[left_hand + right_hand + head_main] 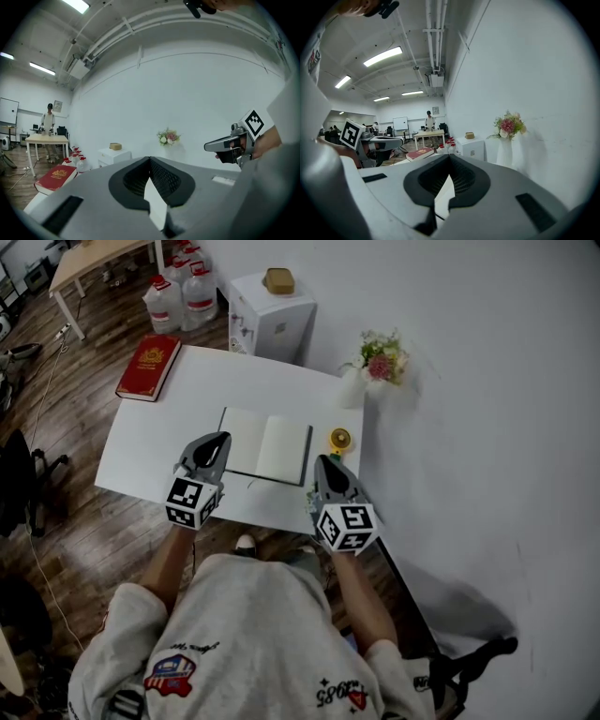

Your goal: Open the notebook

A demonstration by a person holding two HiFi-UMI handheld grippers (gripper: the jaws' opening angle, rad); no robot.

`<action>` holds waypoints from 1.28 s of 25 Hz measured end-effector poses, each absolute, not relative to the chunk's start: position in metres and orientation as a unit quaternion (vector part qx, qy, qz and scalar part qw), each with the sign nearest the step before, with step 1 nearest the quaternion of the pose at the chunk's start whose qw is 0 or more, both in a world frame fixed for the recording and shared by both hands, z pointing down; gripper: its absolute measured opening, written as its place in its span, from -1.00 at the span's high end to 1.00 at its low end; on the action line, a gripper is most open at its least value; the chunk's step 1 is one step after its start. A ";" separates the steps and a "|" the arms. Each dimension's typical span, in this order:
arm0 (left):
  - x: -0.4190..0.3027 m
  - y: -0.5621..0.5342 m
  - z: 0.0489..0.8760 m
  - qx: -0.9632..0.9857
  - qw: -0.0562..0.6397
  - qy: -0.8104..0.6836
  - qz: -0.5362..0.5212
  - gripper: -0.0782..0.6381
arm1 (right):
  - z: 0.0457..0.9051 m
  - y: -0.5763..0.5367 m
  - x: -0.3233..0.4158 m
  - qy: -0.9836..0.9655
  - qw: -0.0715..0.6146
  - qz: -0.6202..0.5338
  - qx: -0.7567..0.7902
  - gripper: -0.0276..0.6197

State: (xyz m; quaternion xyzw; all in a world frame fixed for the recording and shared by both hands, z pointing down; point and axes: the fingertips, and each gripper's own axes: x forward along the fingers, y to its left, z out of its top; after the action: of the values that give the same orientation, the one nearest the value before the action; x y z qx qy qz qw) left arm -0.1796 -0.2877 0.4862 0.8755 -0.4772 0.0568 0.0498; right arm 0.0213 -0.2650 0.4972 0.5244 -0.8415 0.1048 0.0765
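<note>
Going from the left: a red hardcover book with gold print (pixel 148 367) sat on the far left corner of the white rectangular table (pixel 141 465). It was well apart from everything else and, as far as I could tell, not part of this job.

Next over was the left gripper (pixel 217 439), up off the tabletop near the front edge and pointing roughly level. Its jaws were pressed together with nothing in them. Its own view showed the tips meeting, with only wall and room beyond.

Just right of it lay the dark-edged notebook with cream pages (pixel 267 448). It was flat on the table around the middle and already spread open to two blank-looking pages.

Then came the right gripper (pixel 323 465), near the notebook's right edge, also closed up tight and empty. Neither gripper was touching the notebook.

Further right, a small yellow round thing (pixel 339 439) sat by the table's right edge (tape roll maybe? couldn't tell). Behind it, at the far corner, was a white vase of pink and white flowers (pixel 380 360).

My read: the opening itself looked done, so this was the tail end of the task, with both grippers clear of the work. The next move wouldn't call for much, just keeping them away so the pages didn't get nudged. Maybe a light press along the spine if a page started flopping back.
</note>
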 end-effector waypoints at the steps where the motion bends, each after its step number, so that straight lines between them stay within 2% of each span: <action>1: -0.176 -0.287 0.483 0.877 0.047 -0.475 0.057 0.77 | 0.496 -0.265 0.022 -0.841 0.076 0.103 0.525 0.94; 15: -0.138 -0.279 0.489 0.898 0.044 -0.433 0.069 0.77 | 0.497 -0.256 0.035 -0.839 0.083 0.100 0.528 0.94; 32: -0.150 -0.274 0.497 0.892 0.050 -0.442 0.075 0.77 | 0.495 -0.251 0.032 -0.843 0.084 0.095 0.523 0.94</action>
State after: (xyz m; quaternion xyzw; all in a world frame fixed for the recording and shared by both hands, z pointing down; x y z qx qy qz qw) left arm -0.1500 -0.2741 0.4965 0.8923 -0.4424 0.0747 0.0498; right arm 0.0325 -0.2514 0.4952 0.5226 -0.8432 0.0947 0.0837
